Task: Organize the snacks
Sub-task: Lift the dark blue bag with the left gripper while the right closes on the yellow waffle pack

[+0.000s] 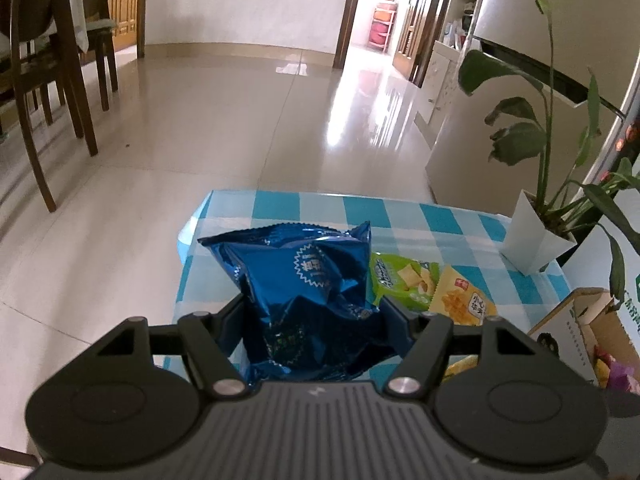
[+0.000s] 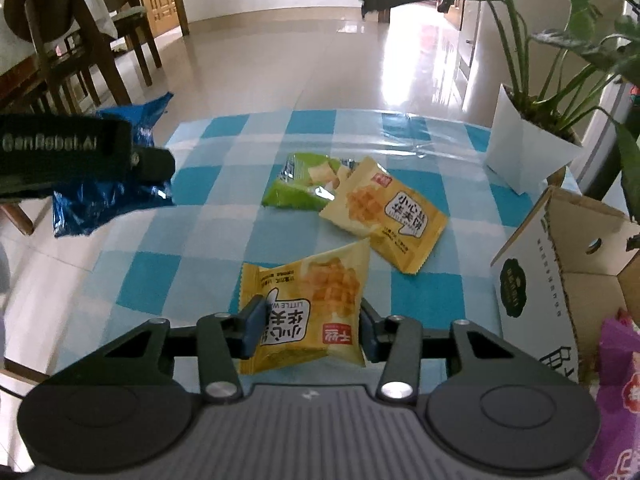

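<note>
Two grippers hold snack packets above a blue-checked table [image 2: 208,216].
The left gripper [image 1: 314,316] pinches a crumpled, shiny blue bag [image 1: 308,280] over the table's left edge; the right gripper [image 2: 310,322] clamps a yellow waffle packet [image 2: 308,308]. A second yellow packet [image 2: 386,216] overlaps a green packet [image 2: 298,184] mid-table, near a cardboard box [image 2: 560,280].

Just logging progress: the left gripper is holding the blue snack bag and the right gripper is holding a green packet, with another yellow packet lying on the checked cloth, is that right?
One detail is off. The right gripper holds a yellow packet, not a green one; the right wrist view shows it. The green packet lies on the checked cloth beside the other yellow packet. The left gripper does hold the blue snack bag.
</note>
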`<state>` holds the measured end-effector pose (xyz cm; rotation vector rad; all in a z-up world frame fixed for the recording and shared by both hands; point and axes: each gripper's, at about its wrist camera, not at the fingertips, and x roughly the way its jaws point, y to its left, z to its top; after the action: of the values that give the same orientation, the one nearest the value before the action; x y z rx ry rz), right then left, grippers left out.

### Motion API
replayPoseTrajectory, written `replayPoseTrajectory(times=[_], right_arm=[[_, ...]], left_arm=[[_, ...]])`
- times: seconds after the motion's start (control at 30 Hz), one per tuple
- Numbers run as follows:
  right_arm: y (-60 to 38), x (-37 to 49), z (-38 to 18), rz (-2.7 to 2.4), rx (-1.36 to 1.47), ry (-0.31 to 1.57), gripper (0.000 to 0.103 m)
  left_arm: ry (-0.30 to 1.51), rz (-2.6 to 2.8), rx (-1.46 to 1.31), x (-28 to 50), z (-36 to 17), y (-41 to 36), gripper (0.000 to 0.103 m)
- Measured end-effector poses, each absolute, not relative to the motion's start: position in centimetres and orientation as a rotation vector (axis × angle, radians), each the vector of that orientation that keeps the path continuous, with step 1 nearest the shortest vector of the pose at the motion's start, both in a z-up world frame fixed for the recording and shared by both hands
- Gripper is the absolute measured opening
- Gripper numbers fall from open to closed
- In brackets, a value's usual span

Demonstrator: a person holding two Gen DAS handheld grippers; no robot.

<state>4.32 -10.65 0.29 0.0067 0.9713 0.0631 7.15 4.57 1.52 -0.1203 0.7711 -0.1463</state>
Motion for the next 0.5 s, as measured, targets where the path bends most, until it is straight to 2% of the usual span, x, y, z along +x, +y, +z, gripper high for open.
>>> replayPoseTrajectory(times=[0.3, 0.37, 0.4, 0.5], right_arm=[[-10.9, 3.5, 4.1, 0.049, 0.023, 0.89, 0.049], [-11.4, 3.1, 4.8, 0.045, 0.038, 0.877, 0.037], [-11.6, 2.9, 5.2, 0.042, 0.043, 0.874, 0.034], [-12.3, 2.2, 5.6, 0.037, 0.066, 0.865, 0.034]], left_arm=[[0.769, -0.148, -0.121, 6.0, 2.0, 4.7, 0.069], [0.768, -0.146, -0.118, 5.8, 2.1, 4.7, 0.069], [0.767, -0.144, -0.119, 5.7, 2.2, 4.7, 0.069], [0.768, -0.148, -0.135, 5.2, 2.3, 4.6, 0.069]])
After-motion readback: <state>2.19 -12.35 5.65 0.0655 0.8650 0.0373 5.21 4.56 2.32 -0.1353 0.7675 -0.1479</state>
